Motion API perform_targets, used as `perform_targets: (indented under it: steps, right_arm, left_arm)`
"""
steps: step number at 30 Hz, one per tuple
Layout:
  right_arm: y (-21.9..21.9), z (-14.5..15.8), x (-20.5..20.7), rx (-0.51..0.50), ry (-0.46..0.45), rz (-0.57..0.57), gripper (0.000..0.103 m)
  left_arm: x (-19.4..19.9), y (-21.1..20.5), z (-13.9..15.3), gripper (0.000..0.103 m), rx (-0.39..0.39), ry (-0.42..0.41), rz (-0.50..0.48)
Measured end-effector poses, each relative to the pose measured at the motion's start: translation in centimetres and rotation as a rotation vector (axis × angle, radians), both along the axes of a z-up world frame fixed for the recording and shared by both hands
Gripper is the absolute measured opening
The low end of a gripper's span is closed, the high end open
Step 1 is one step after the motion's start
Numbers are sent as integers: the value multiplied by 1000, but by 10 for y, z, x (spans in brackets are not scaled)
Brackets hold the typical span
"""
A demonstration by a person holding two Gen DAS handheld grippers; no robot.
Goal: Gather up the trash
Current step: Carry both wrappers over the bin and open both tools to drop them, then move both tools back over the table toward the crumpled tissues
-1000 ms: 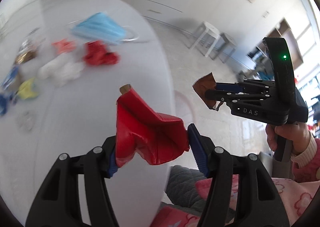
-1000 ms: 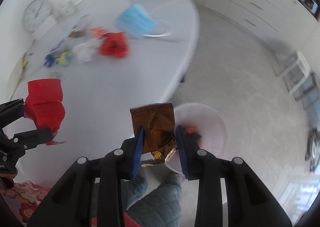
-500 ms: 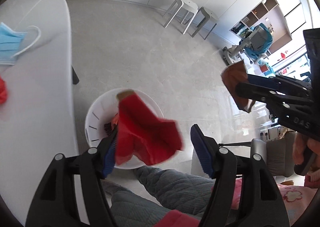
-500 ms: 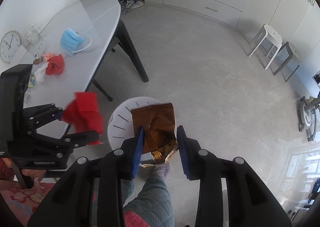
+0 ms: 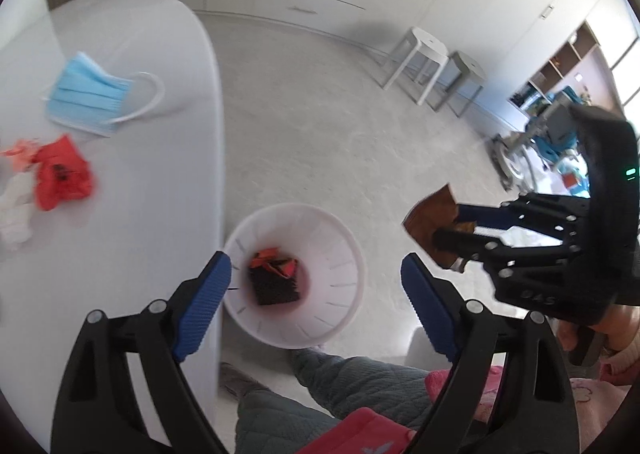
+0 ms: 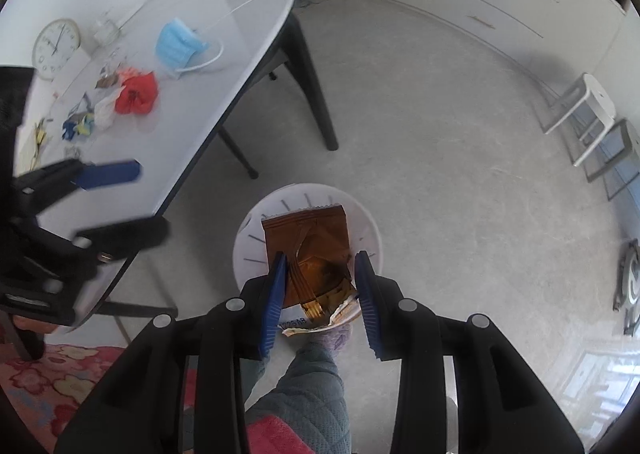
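A white trash bin (image 5: 344,250) stands on the floor beside the table; red and dark wrappers (image 5: 274,278) lie in its bottom. My left gripper (image 5: 316,302) is open and empty above the bin. My right gripper (image 6: 320,286) is shut on a brown wrapper (image 6: 308,246), held over the bin (image 6: 370,230); it also shows at the right of the left wrist view (image 5: 448,242). More trash lies on the white table (image 5: 160,173): a blue face mask (image 5: 86,93), a red wrapper (image 5: 60,173) and white tissue (image 5: 16,213).
Small blue and yellow scraps (image 6: 78,125) and a clock (image 6: 56,45) are at the table's far side. Two stools (image 5: 424,61) stand by the cabinets. The person's legs (image 5: 340,394) are below the grippers. Dark table legs (image 6: 316,93) stand near the bin.
My left gripper opened and the red wrapper dropped into the bin. Both grippers swung from over the table to above the bin. The right gripper still holds the brown wrapper.
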State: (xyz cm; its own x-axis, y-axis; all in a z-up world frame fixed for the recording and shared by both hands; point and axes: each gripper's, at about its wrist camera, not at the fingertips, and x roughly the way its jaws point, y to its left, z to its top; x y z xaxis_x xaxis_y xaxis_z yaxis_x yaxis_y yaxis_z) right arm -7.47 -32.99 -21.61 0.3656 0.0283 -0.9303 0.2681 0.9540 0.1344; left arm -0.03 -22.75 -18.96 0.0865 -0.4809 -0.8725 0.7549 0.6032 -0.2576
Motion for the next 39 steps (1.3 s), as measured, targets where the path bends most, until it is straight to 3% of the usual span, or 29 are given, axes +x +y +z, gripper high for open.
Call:
perform_targets:
  steps: [4,9,15,39]
  right_arm:
    - [11,-13,9,-16,19,6,77]
    - [25,-11,19,-21,29,-8,94]
    - [45,5,28,-37,-7,-19,100]
    - [157,42,74,-70,-91,48,100]
  left_arm:
    - [4,33,19,92,15,-14,104]
    - [10,70,32,92,21,-14,209]
    - [10,107,42,92,32,-50,263]
    - [48,245,34,92,19,-75,454]
